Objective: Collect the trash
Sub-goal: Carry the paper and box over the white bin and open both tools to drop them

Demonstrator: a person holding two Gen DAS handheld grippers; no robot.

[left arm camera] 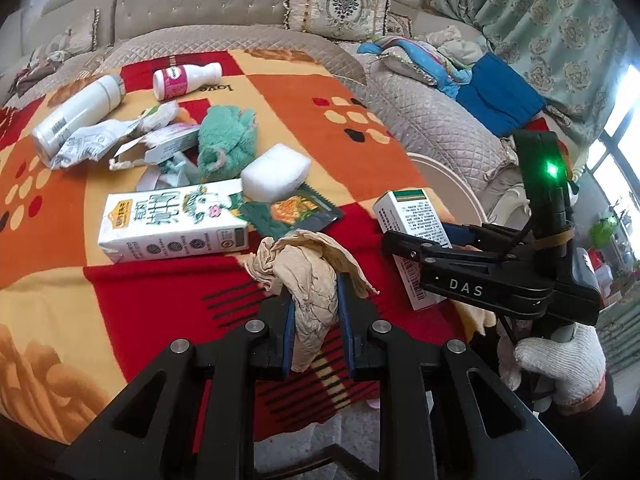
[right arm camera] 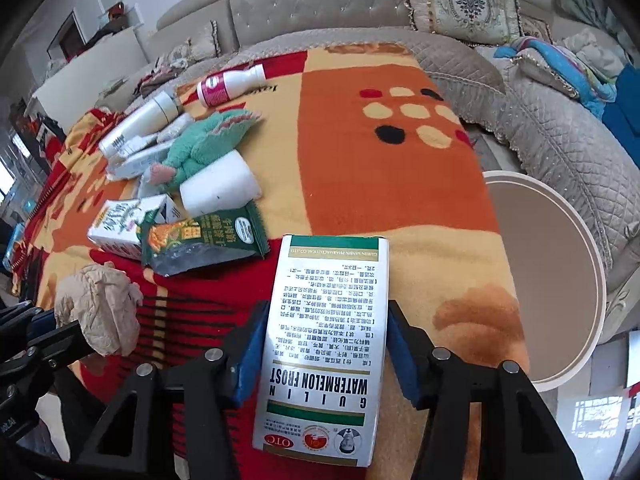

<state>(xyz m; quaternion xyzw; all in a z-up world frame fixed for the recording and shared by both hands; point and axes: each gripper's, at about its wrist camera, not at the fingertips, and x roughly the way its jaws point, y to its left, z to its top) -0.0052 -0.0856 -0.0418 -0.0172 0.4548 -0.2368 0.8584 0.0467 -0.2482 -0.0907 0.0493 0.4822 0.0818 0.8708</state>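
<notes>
My left gripper [left arm camera: 316,292] is shut on a crumpled beige tissue [left arm camera: 308,268], held just above the patterned blanket [left arm camera: 320,120]. The tissue [right arm camera: 100,308] also shows at the left edge of the right wrist view. My right gripper [right arm camera: 324,320] is shut on a white medicine box [right arm camera: 328,312] with green bands; its blue pads [right arm camera: 248,344] press both long sides. In the left wrist view, that box [left arm camera: 408,216] and the right gripper [left arm camera: 404,248] sit to the right, held by a white-gloved hand [left arm camera: 560,364].
More litter lies on the blanket: a milk carton [left arm camera: 172,220], green snack wrapper [left arm camera: 292,212], white foam block [left arm camera: 276,172], green fluffy cloth [left arm camera: 226,140], two bottles [left arm camera: 76,116] [left arm camera: 184,80]. A round white-rimmed container [right arm camera: 540,280] stands right of the blanket. A sofa [left arm camera: 200,8] runs behind.
</notes>
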